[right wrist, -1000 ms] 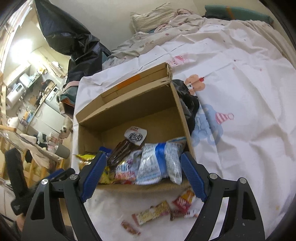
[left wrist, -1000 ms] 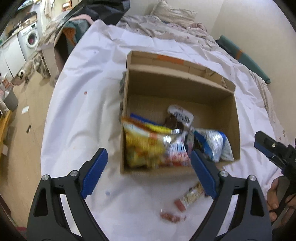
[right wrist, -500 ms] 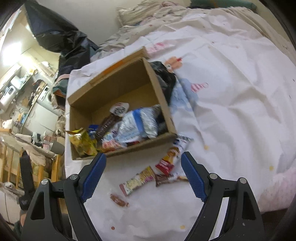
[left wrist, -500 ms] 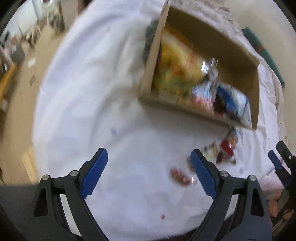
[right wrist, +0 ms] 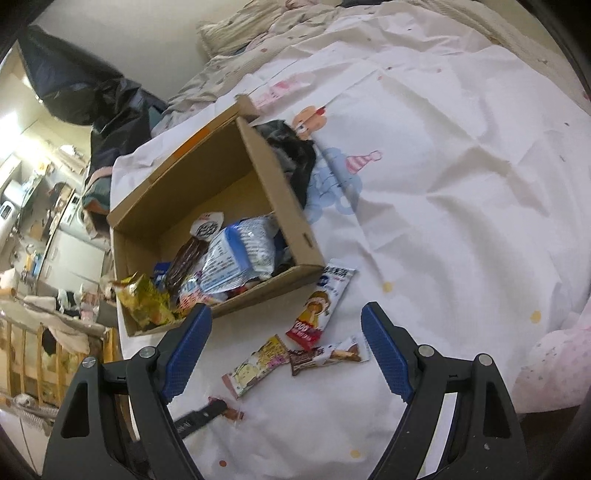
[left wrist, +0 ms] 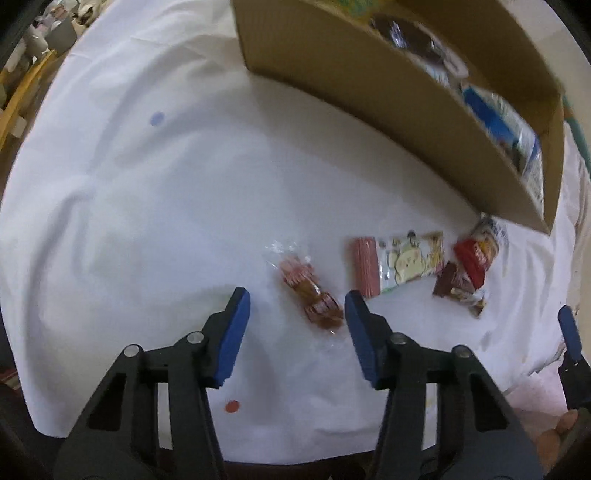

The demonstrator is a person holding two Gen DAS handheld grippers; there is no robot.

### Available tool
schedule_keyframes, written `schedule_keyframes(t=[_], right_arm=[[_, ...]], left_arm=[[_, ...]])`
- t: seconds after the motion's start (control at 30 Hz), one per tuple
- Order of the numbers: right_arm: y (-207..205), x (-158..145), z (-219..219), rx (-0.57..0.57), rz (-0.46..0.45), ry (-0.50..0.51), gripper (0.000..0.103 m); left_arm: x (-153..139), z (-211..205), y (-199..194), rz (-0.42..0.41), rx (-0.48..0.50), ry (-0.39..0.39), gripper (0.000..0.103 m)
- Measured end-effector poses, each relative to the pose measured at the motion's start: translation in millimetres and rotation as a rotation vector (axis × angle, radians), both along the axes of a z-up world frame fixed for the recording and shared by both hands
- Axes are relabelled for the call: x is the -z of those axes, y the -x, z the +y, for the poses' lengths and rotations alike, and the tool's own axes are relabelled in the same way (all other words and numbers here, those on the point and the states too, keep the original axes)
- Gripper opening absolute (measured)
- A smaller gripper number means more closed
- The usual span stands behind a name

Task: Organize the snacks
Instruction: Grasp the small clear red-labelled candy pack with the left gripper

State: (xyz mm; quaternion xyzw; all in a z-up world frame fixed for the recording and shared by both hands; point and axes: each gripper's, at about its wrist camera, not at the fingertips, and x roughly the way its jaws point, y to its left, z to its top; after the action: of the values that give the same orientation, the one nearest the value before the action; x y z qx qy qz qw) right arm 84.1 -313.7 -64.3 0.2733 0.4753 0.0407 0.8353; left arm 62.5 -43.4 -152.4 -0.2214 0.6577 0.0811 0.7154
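Observation:
A cardboard box holding several snack packets stands on a white sheet; it also shows in the left wrist view. Loose snacks lie in front of it. My left gripper is open, its blue pads either side of a small clear-wrapped brown and red snack. To its right lie a cartoon-printed packet, a red packet and a brown bar. My right gripper is open and empty, above the cartoon packet, the brown bar and the red packet.
A dark cloth lies against the box's right wall. The white sheet with cartoon prints spreads to the right; bedding and a pillow lie behind. The bed edge is close below my left gripper. Cluttered room at left.
My left gripper has dropped low toward the sheet and narrowed around the clear-wrapped snack. My right gripper has pulled back, bringing the loose snacks into view between its fingers.

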Motion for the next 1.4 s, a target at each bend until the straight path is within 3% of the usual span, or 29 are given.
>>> schedule_keyframes(t=[0.13,0.2,0.23,0.27,0.53,0.8,1.07,1.2,1.4], right_arm=[[-1,3,-4,0.006,0.016,-0.031,0.085],[-1,3,-6,0.014,0.02,-0.029,0.085],[-1,3,-5,0.015,0.023,-0.03,0.085],[-2,4,-5,0.016,0.031,-0.033,0.085],[-6,17,-3,0.005,0.097,0.004,0.085],[-16,49,20,-0.077,0.222,0.124,0.085],[-28,88,57,-0.213,0.338,0.311,0.09],[-33,99,66,-0.22,0.349,0.371,0.091],[-37,109,85,-0.257,0.351,0.479,0.092]], left_arm=[[4,-7,-7,-0.006,0.041,-0.065,0.048],[7,-8,-9,0.016,0.07,-0.084,0.035],[7,-8,-10,0.023,0.083,-0.091,0.018],[7,-8,-9,0.025,0.104,-0.085,0.016],[-34,-9,-14,-0.026,0.286,-0.06,0.014],[-76,11,-20,-0.094,0.419,-0.053,0.014],[-57,31,-27,-0.107,0.382,-0.045,0.014],[-66,29,-28,-0.152,0.386,-0.071,0.015],[-71,34,-28,-0.171,0.362,-0.052,0.015]])
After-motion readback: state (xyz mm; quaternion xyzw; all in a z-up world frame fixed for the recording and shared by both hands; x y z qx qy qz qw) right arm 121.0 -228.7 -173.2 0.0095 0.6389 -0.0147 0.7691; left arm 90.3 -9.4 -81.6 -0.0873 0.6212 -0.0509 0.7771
